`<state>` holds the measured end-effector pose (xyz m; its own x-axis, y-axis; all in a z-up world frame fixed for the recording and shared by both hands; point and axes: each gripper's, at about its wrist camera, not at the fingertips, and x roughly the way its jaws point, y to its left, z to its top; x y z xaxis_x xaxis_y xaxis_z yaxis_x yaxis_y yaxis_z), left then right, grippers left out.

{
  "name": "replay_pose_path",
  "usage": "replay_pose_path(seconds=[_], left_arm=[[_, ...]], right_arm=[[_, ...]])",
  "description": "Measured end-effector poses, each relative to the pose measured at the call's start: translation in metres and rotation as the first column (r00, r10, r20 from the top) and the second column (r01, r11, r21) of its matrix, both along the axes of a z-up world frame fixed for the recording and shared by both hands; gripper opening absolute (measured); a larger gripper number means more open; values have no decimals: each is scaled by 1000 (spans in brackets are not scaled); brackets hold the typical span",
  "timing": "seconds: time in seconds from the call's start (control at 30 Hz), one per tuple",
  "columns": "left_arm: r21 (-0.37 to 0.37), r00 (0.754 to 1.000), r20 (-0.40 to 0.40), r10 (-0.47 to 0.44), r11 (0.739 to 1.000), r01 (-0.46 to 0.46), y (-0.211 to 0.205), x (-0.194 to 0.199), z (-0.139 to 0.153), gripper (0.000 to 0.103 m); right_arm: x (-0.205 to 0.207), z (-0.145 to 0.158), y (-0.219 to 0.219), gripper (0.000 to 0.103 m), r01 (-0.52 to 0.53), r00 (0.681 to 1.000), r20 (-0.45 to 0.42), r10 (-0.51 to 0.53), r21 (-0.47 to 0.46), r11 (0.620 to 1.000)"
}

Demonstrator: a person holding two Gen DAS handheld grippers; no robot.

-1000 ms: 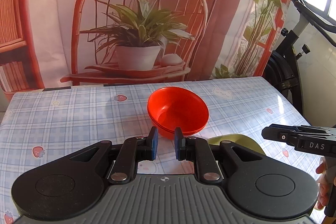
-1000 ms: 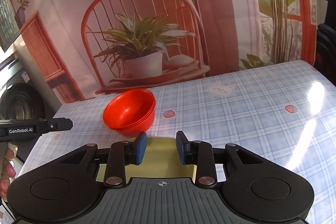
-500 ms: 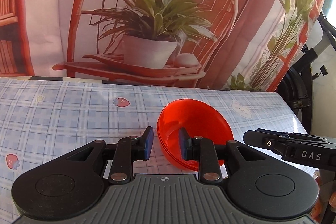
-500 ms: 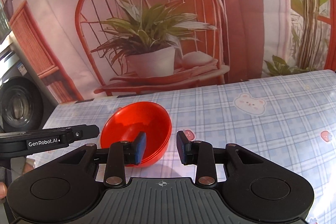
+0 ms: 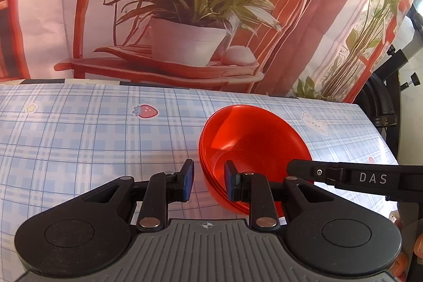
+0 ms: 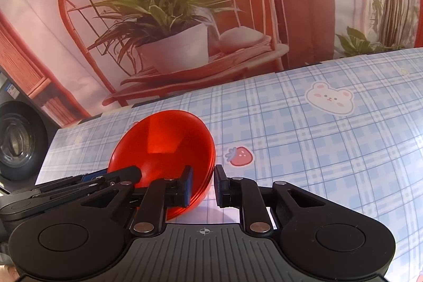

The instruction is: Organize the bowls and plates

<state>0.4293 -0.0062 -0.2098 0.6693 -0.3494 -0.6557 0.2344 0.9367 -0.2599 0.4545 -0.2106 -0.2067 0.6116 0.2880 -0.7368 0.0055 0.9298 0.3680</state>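
A stack of red bowls (image 5: 253, 147) stands on the checked tablecloth; it also shows in the right wrist view (image 6: 164, 149). My left gripper (image 5: 208, 183) is open and straddles the stack's left rim, with its right finger inside the bowl. My right gripper (image 6: 202, 185) is open and straddles the stack's right rim, with its left finger inside the bowl. Each gripper shows in the other's view: the right one (image 5: 343, 176) and the left one (image 6: 79, 181). I cannot tell whether any pad touches the rim.
The table (image 5: 79, 139) has a blue plaid cloth with strawberry and bear prints. A printed backdrop of a chair and potted plant (image 5: 185, 17) hangs behind its far edge. An exercise bike (image 5: 391, 97) stands at the right, a washing machine (image 6: 18, 139) at the left.
Both grippers moved forward and closed in on the red bowls from either side, and now straddle the rim. The yellow-green plate seen near the front one second ago has left both views.
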Motion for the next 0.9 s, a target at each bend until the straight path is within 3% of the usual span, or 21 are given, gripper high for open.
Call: replay_pose_path(seconds=[0.07,0.3,0.7,0.9], left_arm=[[-14,1000,3,-5,1000,5,1,0,1,18],[23,1000,5,2,1000,-2,1,-10,9,17],[71,997,77,-23,997,18,-10,-45,59,17],[79,995,82,-51,996,44,-27,-68,69,18]], right_arm=[[-1,0,1,13,-3,1000,0,3,-10,1000],[-12,7,3,12,-6,1000,5,6,9,1000],[-46,53,-9,12,-13,997,82,11,18,1000],[-70,67,-25,11,1,994,105,-2,11,1000]])
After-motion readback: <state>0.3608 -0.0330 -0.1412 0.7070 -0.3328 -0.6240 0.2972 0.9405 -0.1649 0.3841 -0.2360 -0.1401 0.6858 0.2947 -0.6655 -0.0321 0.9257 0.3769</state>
